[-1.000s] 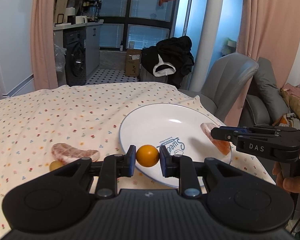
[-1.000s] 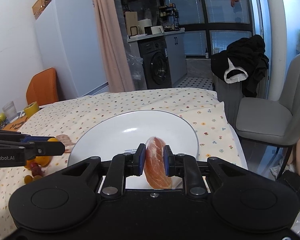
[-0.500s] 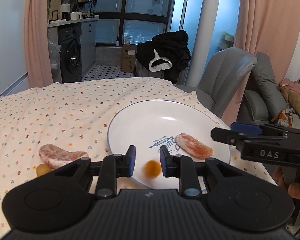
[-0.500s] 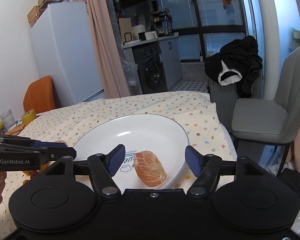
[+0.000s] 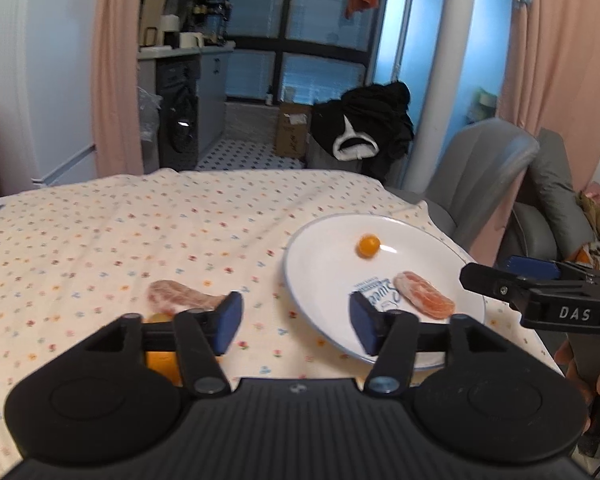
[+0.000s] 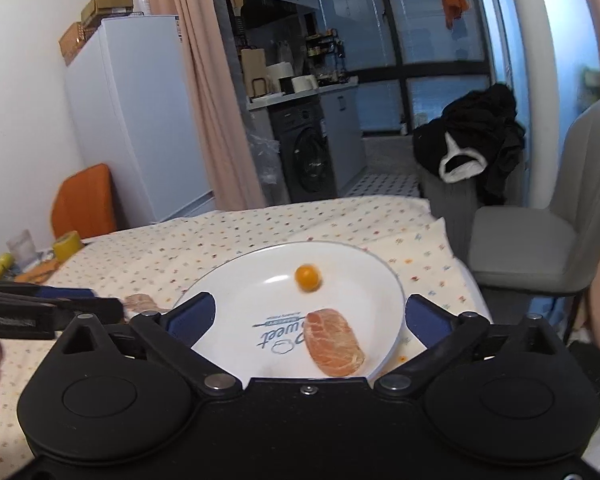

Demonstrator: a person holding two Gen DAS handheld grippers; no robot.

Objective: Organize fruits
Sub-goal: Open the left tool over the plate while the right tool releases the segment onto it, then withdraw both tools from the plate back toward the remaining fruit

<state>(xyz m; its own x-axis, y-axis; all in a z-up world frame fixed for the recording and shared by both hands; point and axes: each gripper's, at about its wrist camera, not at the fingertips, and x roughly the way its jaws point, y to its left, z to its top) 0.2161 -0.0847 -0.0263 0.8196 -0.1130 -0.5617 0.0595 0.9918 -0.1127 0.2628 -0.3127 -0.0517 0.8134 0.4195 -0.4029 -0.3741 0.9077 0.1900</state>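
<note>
Left tool [image 5: 296,322] half hiding orange fruit [image 5: 162,362]

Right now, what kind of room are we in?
Most likely a small home, a dining spot open to a kitchen: a cloth-covered table with a plate, a fridge and a washing machine under a counter behind it.

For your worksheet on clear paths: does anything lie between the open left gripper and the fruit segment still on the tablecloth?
Nothing visible does. The left gripper is open, and the fruit segment lies on the tablecloth just beyond its left finger, left of the plate.
</note>
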